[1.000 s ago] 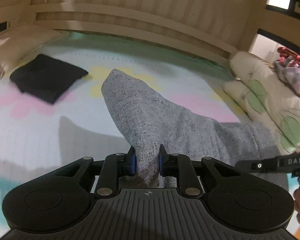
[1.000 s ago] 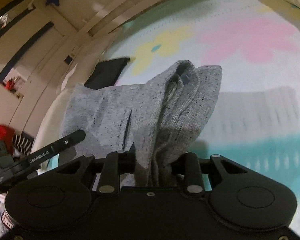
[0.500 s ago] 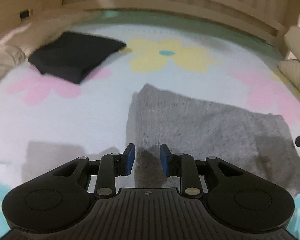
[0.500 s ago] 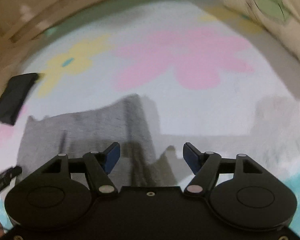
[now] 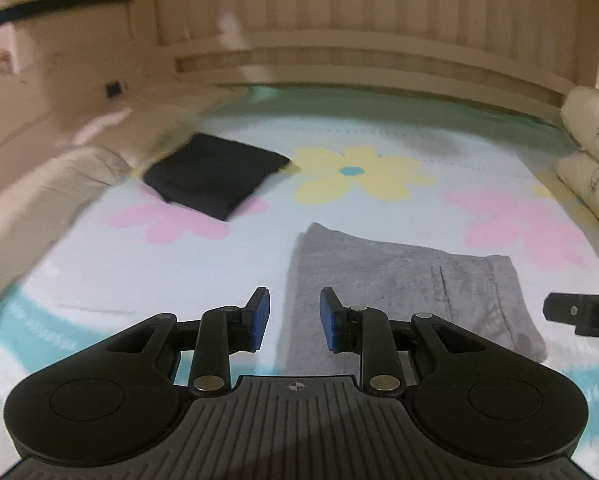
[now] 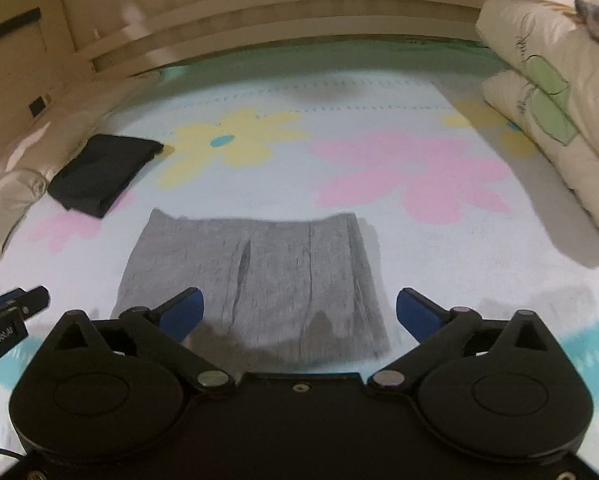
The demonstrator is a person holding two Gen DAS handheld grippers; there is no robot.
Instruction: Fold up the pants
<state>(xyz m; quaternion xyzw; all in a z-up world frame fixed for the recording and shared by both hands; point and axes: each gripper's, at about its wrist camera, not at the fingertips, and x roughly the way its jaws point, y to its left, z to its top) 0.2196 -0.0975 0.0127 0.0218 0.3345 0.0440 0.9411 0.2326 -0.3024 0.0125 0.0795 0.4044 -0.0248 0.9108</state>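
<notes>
The grey pants (image 6: 259,276) lie folded flat in a rectangle on the flowered bed sheet (image 6: 379,168); they also show in the left wrist view (image 5: 399,292). My left gripper (image 5: 294,318) is open and empty, just above the near left edge of the pants. My right gripper (image 6: 299,314) is wide open and empty, above the near edge of the pants. The tip of the right tool (image 5: 579,314) shows at the right of the left wrist view, and the left tool (image 6: 7,316) at the left of the right wrist view.
A folded black garment (image 5: 215,176) lies at the far left of the bed, also in the right wrist view (image 6: 103,172). Cream pillows or quilts (image 6: 559,92) are stacked along the right side. A wooden slatted bed frame (image 5: 359,24) runs along the back.
A second ago both grippers were shut on the lifted grey pants. They laid the pants flat, opened and let go, and have since pulled back and up.
</notes>
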